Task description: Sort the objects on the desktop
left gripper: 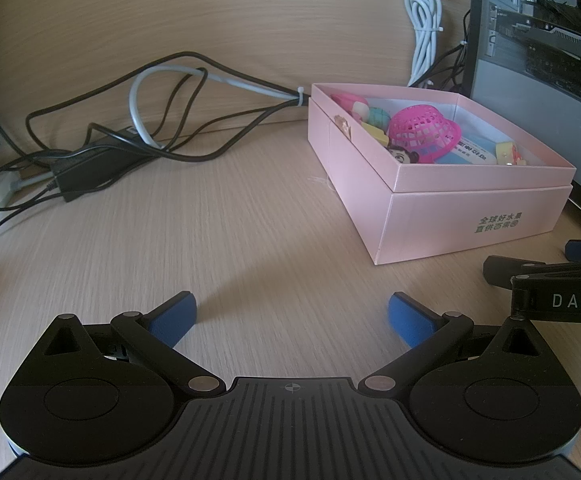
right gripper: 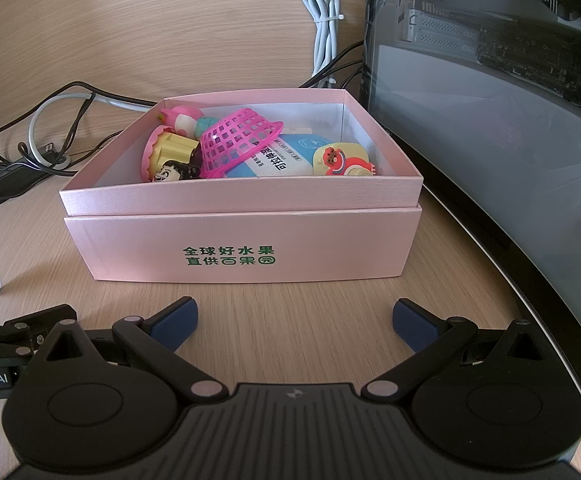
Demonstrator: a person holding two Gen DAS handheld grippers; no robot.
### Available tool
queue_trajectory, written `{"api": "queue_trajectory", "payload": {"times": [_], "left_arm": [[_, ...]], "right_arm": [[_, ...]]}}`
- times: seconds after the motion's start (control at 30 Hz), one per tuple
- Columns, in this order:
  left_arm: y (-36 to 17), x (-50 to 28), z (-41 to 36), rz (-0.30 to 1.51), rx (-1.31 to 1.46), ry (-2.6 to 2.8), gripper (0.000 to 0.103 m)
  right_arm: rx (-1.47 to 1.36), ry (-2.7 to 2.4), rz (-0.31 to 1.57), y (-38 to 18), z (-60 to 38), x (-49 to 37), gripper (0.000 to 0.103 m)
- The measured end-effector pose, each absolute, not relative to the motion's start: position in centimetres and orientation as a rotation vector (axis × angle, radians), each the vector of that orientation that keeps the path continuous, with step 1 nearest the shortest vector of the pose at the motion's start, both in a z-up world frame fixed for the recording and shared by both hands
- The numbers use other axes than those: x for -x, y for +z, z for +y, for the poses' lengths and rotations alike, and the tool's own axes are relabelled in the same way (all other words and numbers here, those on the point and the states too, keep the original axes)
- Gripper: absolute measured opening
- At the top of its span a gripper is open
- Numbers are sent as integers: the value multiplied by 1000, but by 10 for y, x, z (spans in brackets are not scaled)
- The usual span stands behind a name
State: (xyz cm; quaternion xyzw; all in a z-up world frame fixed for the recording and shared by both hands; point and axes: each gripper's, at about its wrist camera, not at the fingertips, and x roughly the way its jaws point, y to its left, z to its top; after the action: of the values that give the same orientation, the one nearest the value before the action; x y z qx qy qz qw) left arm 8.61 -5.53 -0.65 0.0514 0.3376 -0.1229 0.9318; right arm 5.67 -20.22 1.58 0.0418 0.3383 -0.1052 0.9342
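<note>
One pink box (right gripper: 242, 236) sat mid-frame, dead ahead of the right gripper (right gripper: 292, 322), its long side facing it; one pink basket (right gripper: 240, 140) and several toys lay inside. The left gripper (left gripper: 292, 318) saw it upper right, farther off. Both grippers were spread, empty.

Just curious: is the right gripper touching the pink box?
Apart. In the right wrist view, bare desk shows between the right gripper and the pink box.

toys (right gripper: 242, 148) inside open pink box (right gripper: 242, 248)
</note>
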Motion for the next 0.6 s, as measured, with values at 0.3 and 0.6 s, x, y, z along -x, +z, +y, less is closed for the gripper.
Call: {"api": "queue_trajectory", "payload": {"times": [0.3, 0.6], "left_arm": [[-6, -86, -56, 691, -105, -252, 103], [-7, -86, -55, 691, -105, -252, 103]], "right_arm": [[-86, -215, 692, 16, -203, -57, 103], [-86, -215, 692, 16, -203, -57, 103]]}}
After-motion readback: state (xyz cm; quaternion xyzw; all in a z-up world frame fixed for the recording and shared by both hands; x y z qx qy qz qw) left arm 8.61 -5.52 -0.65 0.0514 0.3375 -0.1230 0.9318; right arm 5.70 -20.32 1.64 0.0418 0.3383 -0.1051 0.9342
